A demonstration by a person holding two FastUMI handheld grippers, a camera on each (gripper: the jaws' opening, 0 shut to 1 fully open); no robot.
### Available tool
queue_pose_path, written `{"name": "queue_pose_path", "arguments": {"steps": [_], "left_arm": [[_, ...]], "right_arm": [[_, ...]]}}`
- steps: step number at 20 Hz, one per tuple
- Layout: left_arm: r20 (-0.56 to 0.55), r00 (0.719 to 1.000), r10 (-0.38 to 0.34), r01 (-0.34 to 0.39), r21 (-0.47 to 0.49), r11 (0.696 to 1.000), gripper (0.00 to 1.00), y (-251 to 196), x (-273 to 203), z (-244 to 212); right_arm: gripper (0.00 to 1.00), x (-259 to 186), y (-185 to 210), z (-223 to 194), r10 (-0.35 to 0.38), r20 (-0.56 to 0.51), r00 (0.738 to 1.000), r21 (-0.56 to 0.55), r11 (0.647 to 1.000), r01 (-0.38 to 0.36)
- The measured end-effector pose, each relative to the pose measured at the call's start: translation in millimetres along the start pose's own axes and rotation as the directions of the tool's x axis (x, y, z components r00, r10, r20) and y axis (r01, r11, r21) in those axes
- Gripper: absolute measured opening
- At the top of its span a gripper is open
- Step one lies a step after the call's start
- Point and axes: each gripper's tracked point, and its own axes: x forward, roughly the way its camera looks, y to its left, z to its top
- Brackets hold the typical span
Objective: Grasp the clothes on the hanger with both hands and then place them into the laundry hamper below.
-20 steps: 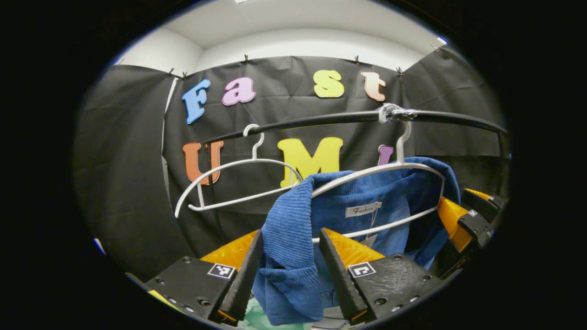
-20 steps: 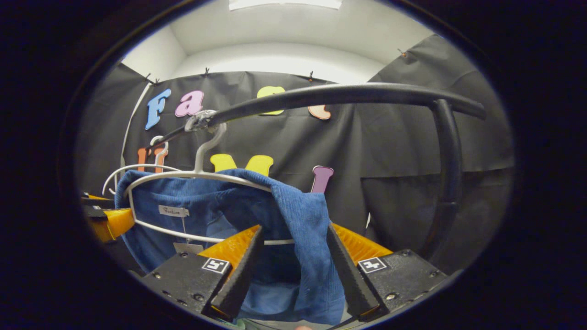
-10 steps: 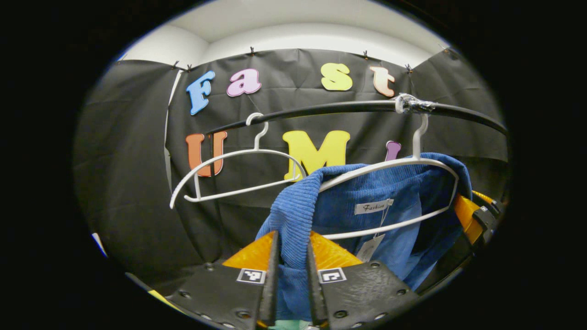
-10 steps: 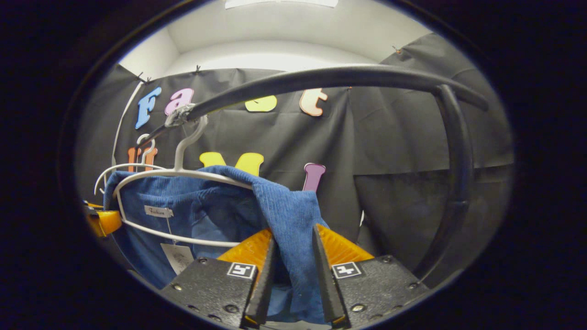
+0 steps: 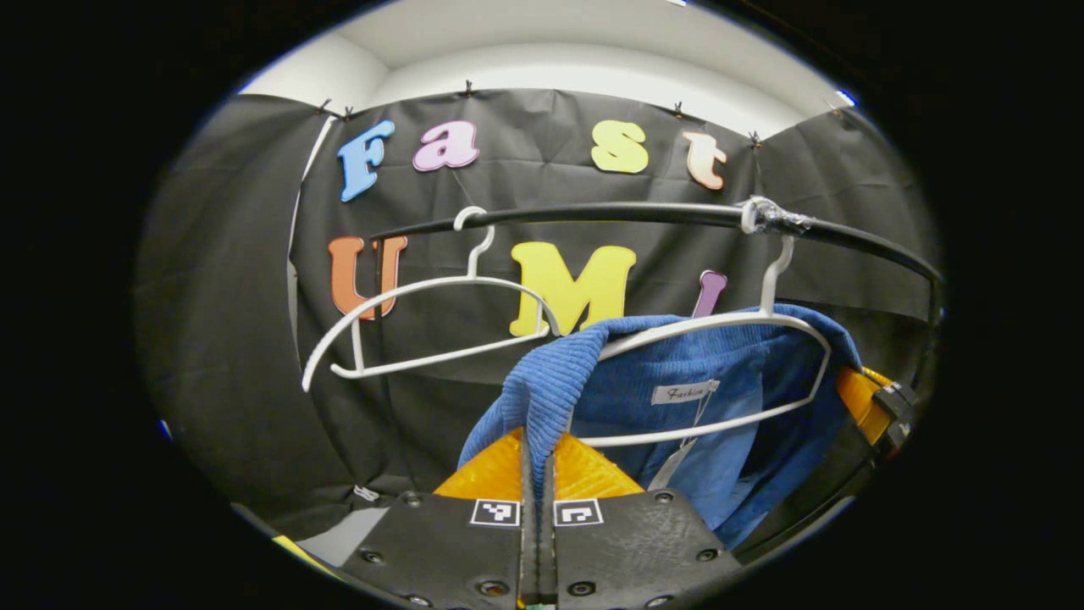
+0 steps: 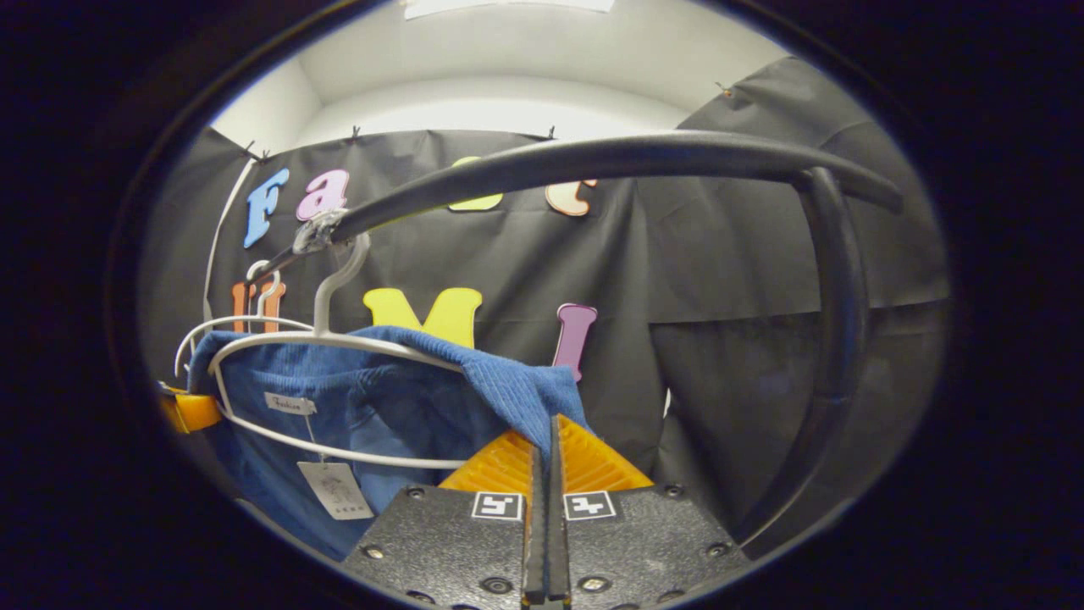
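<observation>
A blue ribbed garment (image 5: 728,398) hangs on a white hanger (image 5: 762,326) from a black rail (image 5: 610,213). In the left gripper view my left gripper (image 5: 537,462) is shut on the garment's near shoulder, the cloth pinched between both fingers. In the right gripper view the same garment (image 6: 381,407) drapes over its hanger (image 6: 339,339), and my right gripper (image 6: 547,453) is shut on the opposite shoulder fold. The right gripper (image 5: 872,402) also shows at the far right of the left gripper view, and the left gripper (image 6: 190,413) at the left edge of the right gripper view.
A second, bare white hanger (image 5: 423,292) hangs further left on the rail. The rail (image 6: 610,157) bends down into a black upright post (image 6: 834,339) on the right. A paper tag (image 6: 336,489) dangles inside the garment.
Both grippers went from open around the garment's shoulders to fully shut on the cloth. The cloth is now pinched thin between each pair of fingers.
</observation>
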Motion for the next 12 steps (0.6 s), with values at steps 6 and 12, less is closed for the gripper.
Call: {"name": "queue_pose_path", "arguments": {"steps": [6, 12], "left_arm": [[0.043, 0.999, -0.019, 0.017, 0.030, 0.999, 0.01, 3, -9, 36], [0.117, 0.991, -0.067, 0.049, 0.147, 0.988, 0.05, 11, -6, 85]], "right_arm": [[0.05, -2, -9, 26, -0.029, 0.046, 0.999, 0.015, 0.999, 0.029], [0.04, -1, -14, 48, -0.058, 0.083, 0.995, 0.026, 0.998, 0.056]]}}
